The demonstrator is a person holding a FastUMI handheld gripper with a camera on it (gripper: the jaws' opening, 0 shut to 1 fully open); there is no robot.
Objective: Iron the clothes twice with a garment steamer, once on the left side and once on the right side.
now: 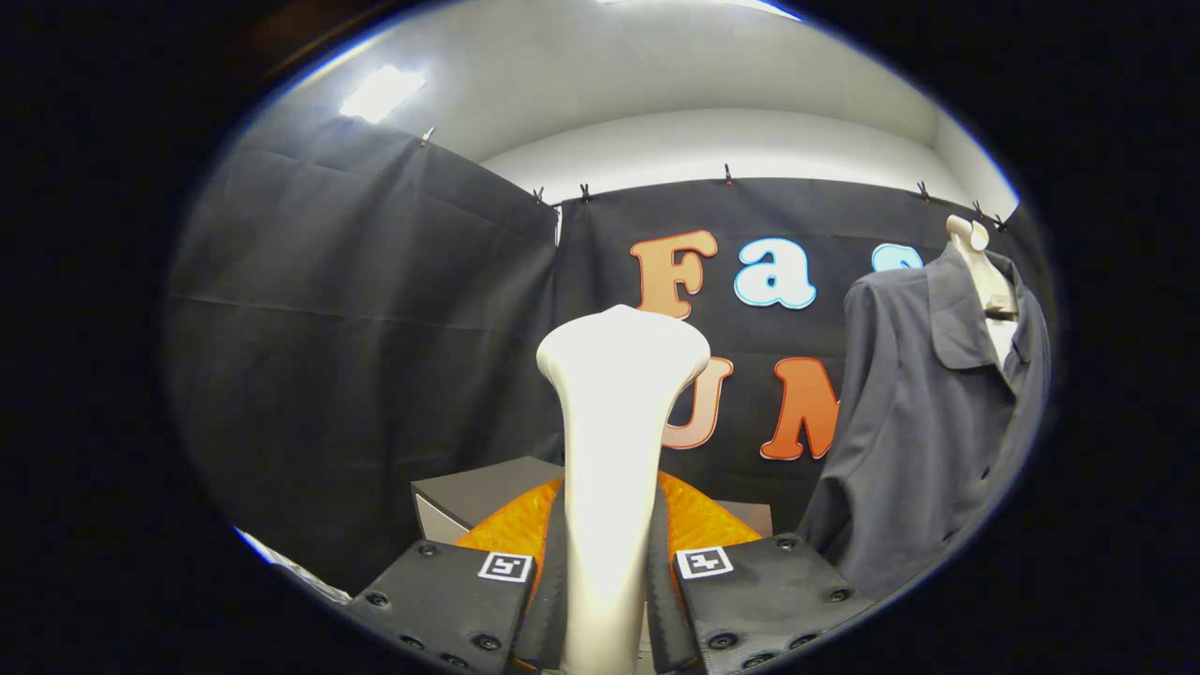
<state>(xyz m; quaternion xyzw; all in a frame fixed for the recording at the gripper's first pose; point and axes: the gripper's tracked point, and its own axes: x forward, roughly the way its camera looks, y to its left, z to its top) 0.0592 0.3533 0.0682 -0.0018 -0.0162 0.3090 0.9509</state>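
- Jaws clamp the steamer [614, 450] handle, its long axis upright at centre frame.
- Jacket [923, 422] hangs at right, beyond the steamer; head not touching it.

I see the white plastic garment steamer [614, 441] upright between my gripper [607, 609] fingers, both pressed to its handle. Beyond it to the right, the dark grey jacket [928, 422] hangs on a pale mannequin stand [975, 258]. A grey box [483, 497] sits behind the fingers, left.

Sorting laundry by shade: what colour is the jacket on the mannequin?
Dark grey, plain, no pattern; the jacket shows best in the gripper view.
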